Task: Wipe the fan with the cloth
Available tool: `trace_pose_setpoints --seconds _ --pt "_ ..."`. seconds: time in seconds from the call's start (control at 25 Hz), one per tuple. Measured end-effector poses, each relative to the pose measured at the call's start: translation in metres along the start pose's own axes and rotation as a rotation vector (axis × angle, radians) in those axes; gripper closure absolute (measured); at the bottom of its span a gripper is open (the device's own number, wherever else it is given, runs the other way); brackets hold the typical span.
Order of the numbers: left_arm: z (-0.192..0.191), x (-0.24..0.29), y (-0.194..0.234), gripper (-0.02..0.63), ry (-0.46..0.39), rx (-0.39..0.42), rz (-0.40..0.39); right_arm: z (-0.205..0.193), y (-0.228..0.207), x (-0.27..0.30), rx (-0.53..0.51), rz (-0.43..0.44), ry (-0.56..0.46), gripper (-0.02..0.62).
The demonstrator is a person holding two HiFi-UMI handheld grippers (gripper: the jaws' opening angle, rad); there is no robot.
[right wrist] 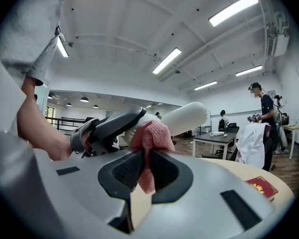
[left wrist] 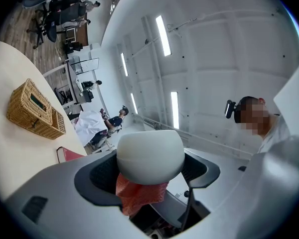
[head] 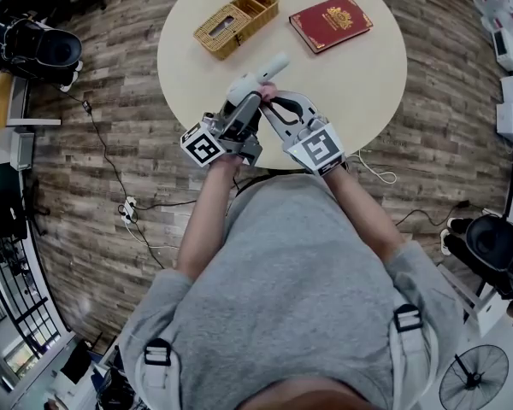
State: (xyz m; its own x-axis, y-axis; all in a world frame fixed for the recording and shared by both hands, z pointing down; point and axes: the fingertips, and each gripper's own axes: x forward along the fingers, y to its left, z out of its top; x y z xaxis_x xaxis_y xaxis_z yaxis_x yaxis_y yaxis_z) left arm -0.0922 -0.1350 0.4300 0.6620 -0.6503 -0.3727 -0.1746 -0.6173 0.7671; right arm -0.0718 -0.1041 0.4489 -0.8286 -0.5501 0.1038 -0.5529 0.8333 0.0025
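Note:
A small white hand-held fan is held over the near edge of the round table, its handle pointing away to the right. My left gripper is shut on it; in the left gripper view the fan's rounded white body fills the gap between the jaws. My right gripper is shut on a red-pink cloth, which is bunched against the fan. The cloth also shows just under the fan body. The two grippers nearly touch.
On the cream round table stand a wicker box at the back and a red booklet to its right. Cables run over the wooden floor. Black chairs stand to the left, and a floor fan is at the bottom right.

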Motion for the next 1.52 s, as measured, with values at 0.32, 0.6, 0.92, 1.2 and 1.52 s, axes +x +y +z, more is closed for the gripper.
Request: trace_pose_setpoints --seconds 0.32,0.6,0.92,1.2,1.52 --pt "-0.002 0.003 -0.004 0.224 -0.016 -0.013 -0.015 -0.003 0.020 0.004 -0.045 0.047 0.022 0.555" --pt "-0.005 0.006 -0.008 0.224 -0.020 -0.023 -0.025 -0.005 0.031 0.007 -0.101 0.081 0.047 0.555" --pt "-0.003 0.005 -0.007 0.224 0.016 0.021 -0.024 0.000 -0.009 -0.007 -0.056 -0.030 0.016 0.555" --pt "-0.008 -0.002 -0.002 0.224 0.046 0.044 0.001 0.007 -0.053 -0.028 -0.039 -0.146 -0.011 0.555" --pt "-0.007 -0.008 0.011 0.224 0.085 0.090 0.040 0.006 -0.088 -0.046 -0.039 -0.234 -0.024 0.555"
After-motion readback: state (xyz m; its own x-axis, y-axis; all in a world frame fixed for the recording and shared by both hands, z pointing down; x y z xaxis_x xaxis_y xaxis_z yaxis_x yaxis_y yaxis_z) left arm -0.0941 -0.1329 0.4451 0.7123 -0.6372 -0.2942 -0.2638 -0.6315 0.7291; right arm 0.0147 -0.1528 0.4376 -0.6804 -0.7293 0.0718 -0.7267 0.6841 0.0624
